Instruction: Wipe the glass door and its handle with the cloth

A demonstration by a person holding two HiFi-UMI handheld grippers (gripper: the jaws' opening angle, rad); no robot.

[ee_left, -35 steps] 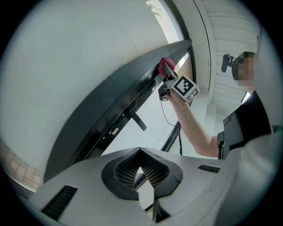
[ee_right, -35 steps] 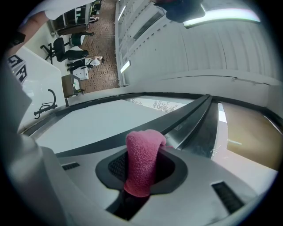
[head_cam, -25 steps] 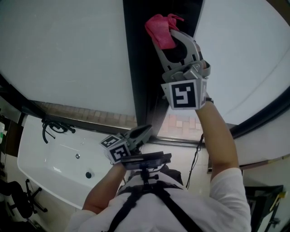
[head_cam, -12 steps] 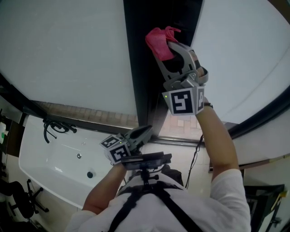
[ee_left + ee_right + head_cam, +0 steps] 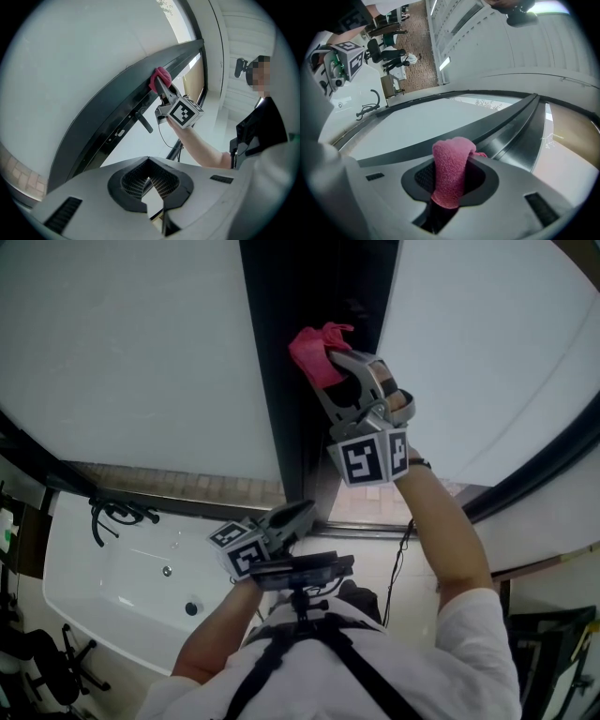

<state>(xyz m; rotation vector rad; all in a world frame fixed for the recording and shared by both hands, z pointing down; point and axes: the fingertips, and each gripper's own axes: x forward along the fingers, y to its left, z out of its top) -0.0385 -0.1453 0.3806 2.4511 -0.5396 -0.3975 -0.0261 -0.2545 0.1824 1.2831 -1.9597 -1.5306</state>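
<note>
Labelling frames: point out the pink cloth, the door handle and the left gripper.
pink cloth [image 5: 451, 168], right gripper view, bunched middle.
door handle [image 5: 144, 122], left gripper view, lever's middle.
left gripper [image 5: 306, 508], head view, jaws' tips.

White basin [image 5: 103, 587] below brick strip [image 5: 178, 482]

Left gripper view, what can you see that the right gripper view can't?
Only the left gripper view shows the door handle and the left claw, shut and empty. Only the right gripper view shows chairs and the left claw's marker cube. Both show the right claw shut on the pink cloth, and the dark door frame.
</note>
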